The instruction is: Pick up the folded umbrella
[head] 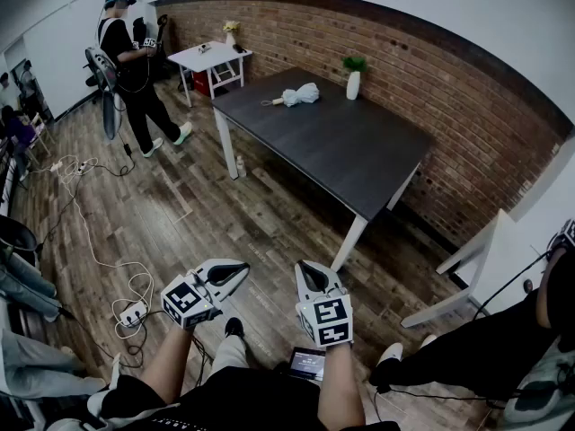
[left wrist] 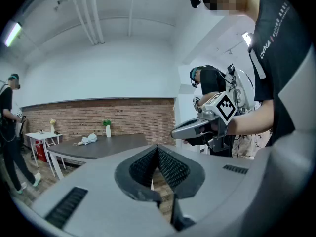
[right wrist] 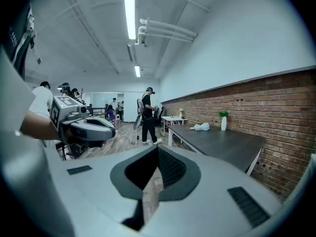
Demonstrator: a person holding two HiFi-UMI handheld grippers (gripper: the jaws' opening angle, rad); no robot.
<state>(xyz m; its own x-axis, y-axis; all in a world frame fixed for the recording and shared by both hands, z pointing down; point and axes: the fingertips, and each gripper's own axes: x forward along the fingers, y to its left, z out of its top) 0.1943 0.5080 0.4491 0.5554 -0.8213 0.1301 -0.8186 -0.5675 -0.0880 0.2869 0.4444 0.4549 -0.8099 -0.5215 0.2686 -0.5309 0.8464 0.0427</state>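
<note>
The folded umbrella (head: 299, 95), pale with a thin strap, lies on the far end of the dark table (head: 341, 151); it also shows small in the left gripper view (left wrist: 89, 140) and the right gripper view (right wrist: 201, 127). Both grippers are held low by the person's knees, well short of the table. My left gripper (head: 241, 269) is shut with nothing in it, its jaws meeting at the tip (left wrist: 157, 148). My right gripper (head: 306, 268) is beside it, jaws also together and holding nothing (right wrist: 157, 150).
A white vase with a plant (head: 353, 79) stands near the umbrella by the brick wall. A person in black (head: 135, 70) stands at the far left next to a small white table (head: 211, 57). Cables and a power strip (head: 133, 312) lie on the floor; white furniture (head: 476, 259) at right.
</note>
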